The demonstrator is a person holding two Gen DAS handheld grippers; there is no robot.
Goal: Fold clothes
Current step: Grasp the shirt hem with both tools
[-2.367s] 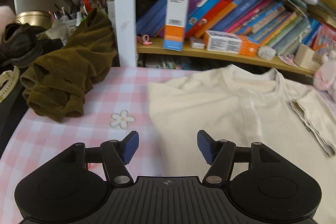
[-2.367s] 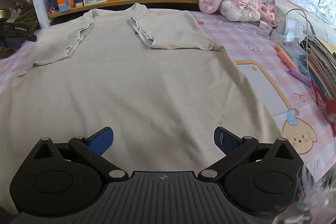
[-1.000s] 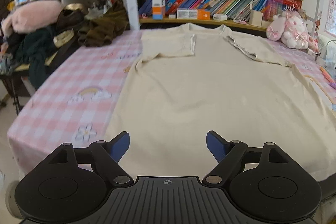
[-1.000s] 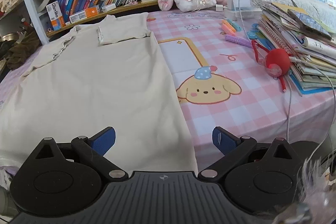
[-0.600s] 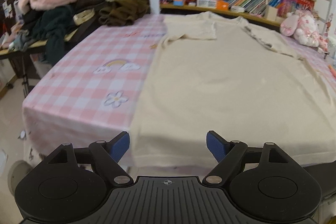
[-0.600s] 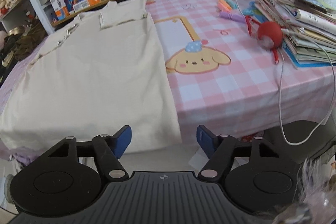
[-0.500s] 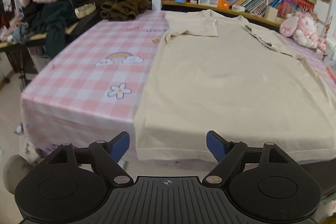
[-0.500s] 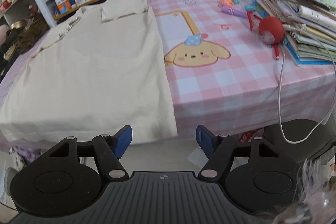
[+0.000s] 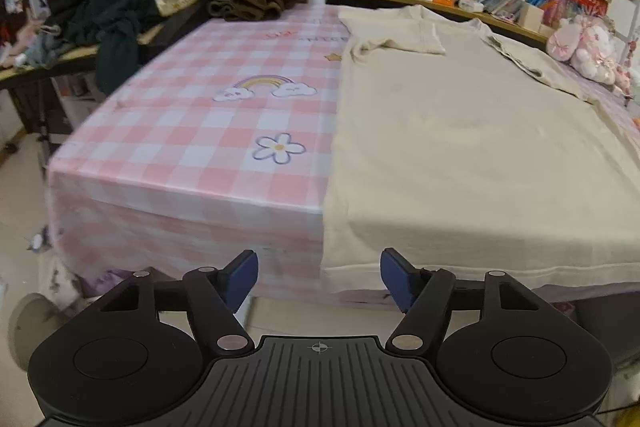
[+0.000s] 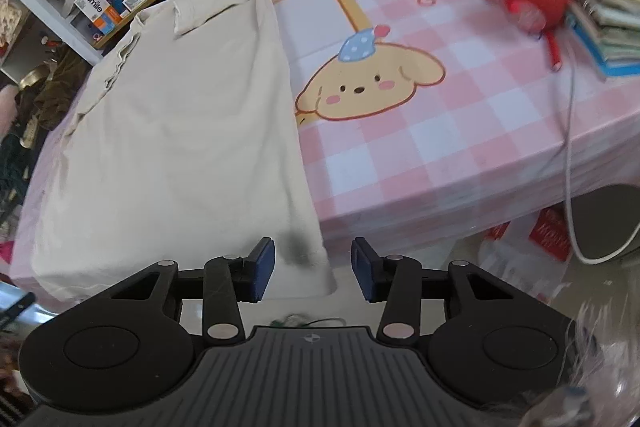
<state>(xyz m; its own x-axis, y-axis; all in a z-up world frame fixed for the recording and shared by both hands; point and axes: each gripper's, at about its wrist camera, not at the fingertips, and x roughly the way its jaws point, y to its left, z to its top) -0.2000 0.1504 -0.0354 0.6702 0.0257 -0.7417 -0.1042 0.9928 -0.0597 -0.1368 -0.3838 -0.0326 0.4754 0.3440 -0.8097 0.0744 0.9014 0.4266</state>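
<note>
Hanging blurred over the checked tablecloth (image 9: 192, 131), soft cream shirt (image 9: 460, 147) hem; left gripper (image 9: 319, 277) and right gripper (image 10: 313, 263) spread apart, clamping nothing.

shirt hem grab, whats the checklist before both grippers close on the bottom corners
1. Left gripper open: ok.
2. Right gripper open: ok.
3. Hem corner of the shirt between the left fingers: ok, near the middle.
4. Hem corner between the right fingers: ok, toward the right pad.
5. Sleeves folded in over the body: ok.
6. Pads level with the hem, not short of it: cannot tell.
</note>
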